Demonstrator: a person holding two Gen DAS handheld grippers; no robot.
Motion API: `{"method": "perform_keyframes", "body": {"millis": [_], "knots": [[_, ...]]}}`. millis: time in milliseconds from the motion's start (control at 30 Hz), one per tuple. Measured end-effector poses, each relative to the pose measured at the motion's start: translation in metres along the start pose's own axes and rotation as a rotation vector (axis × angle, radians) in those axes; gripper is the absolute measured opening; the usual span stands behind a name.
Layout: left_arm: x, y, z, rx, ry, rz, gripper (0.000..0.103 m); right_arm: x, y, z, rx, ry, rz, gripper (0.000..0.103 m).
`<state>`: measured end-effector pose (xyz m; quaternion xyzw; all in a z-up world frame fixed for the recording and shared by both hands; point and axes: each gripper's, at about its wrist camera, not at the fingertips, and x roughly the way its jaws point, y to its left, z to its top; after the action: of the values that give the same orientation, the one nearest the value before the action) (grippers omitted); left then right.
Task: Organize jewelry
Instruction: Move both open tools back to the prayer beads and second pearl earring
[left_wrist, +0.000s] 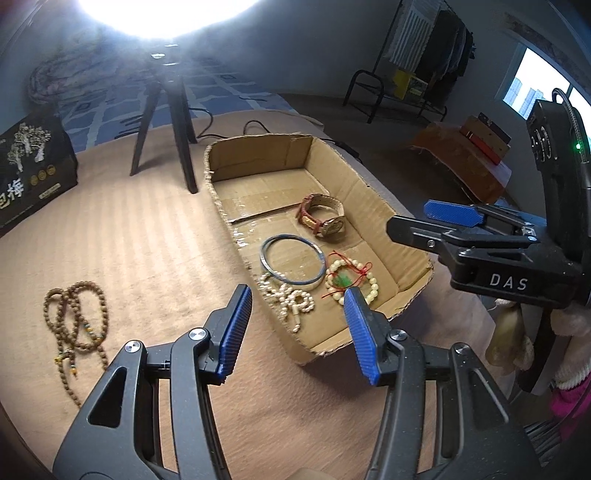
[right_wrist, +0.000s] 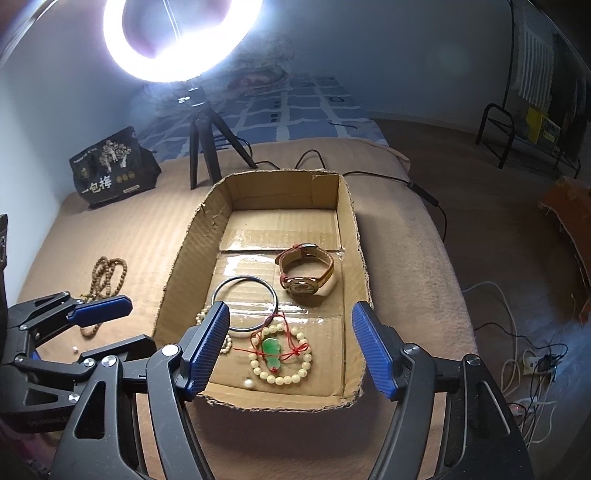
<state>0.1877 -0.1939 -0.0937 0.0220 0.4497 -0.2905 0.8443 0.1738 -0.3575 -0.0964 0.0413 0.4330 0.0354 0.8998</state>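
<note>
Resting on tan blanket (right_wrist: 110, 229): cardboard tray (right_wrist: 354, 236); ring light (right_wrist: 177, 66) behind; both jaws released, empty.

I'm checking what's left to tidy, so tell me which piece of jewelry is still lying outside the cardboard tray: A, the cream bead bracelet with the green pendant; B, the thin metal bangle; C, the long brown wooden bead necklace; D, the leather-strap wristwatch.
C: the long brown wooden bead necklace lies on the tan blanket left of the shallow cardboard tray, while the watch, bangle and cream bracelet sit inside it.
</note>
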Motion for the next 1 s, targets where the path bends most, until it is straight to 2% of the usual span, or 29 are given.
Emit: {"method": "perform_keyframes", "body": {"millis": [267,400,533,600,767,1000], "knots": [[-0.035,0.025,-0.003,-0.013,-0.021,0.051,0.053,-0.013,0.014,0.0,0.001,-0.02,0.002,0.073],[-0.056,0.052,-0.01,-0.041,-0.014,0.084,0.053,-0.024,0.026,0.0,-0.011,-0.051,0.01,0.073],[-0.074,0.083,-0.016,-0.071,-0.011,0.137,0.053,-0.034,0.043,-0.003,-0.029,-0.083,0.027,0.08],[-0.084,0.102,-0.02,-0.104,-0.015,0.152,0.053,-0.037,0.054,-0.004,-0.042,-0.098,0.036,0.08],[-0.108,0.145,-0.034,-0.171,-0.035,0.182,0.053,-0.034,0.085,-0.009,-0.089,-0.103,0.066,0.08],[-0.119,0.178,-0.065,-0.194,-0.005,0.196,0.053,-0.017,0.125,-0.009,-0.132,-0.055,0.122,0.08]]}}
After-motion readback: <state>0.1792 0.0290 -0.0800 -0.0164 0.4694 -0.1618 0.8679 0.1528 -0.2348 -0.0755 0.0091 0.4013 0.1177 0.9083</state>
